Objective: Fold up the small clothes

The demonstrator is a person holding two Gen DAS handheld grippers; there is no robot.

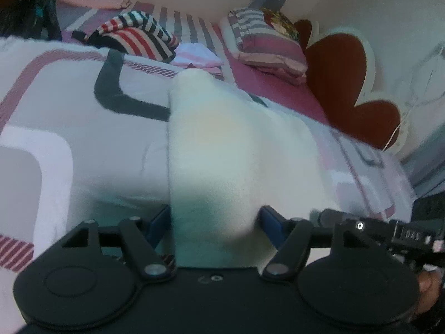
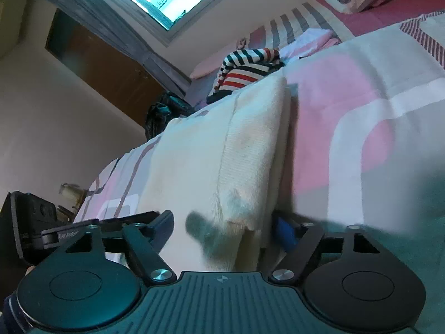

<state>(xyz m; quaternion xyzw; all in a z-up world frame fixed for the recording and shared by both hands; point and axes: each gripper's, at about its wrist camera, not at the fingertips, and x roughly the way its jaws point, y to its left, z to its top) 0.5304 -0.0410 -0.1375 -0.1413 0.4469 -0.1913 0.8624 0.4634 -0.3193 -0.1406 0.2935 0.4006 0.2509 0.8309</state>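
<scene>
The cream knit garment [image 1: 222,144] lies on the bed, spread over the pink, white and grey bedspread [image 1: 69,128], and its near edge runs in between the jaws of both tools; in the right wrist view a doubled edge or seam runs down its middle, so a first fold looks to be in already; that is a judgement, not a certainty.

Left tool [image 1: 215,220]: jaws parted, the blue pads standing on either side of the cloth, close to it or just brushing it, not pinching; released. Right tool [image 2: 222,222]: jaws parted as well, the garment's frayed near corner between them, one pad clear of the cloth, the other just beside it; released too.

So both tools straddle the near hem with nothing gripped; the step in hand reads as either setting down or lining up a fresh grab; the next move calls for both tools to clench on that hem together, at matching corners, then carry it over evenly so the knit does not skew.

Both tools tilt downward toward the bed, the right one lower and flatter to the cover; a fingertip shows at the left tool's edge.

Further off: a striped garment [image 1: 133,34] heaped up, folded pink clothes [image 1: 197,57] beside it, a pillow [image 1: 267,44] near the headboard [image 1: 347,83].
</scene>
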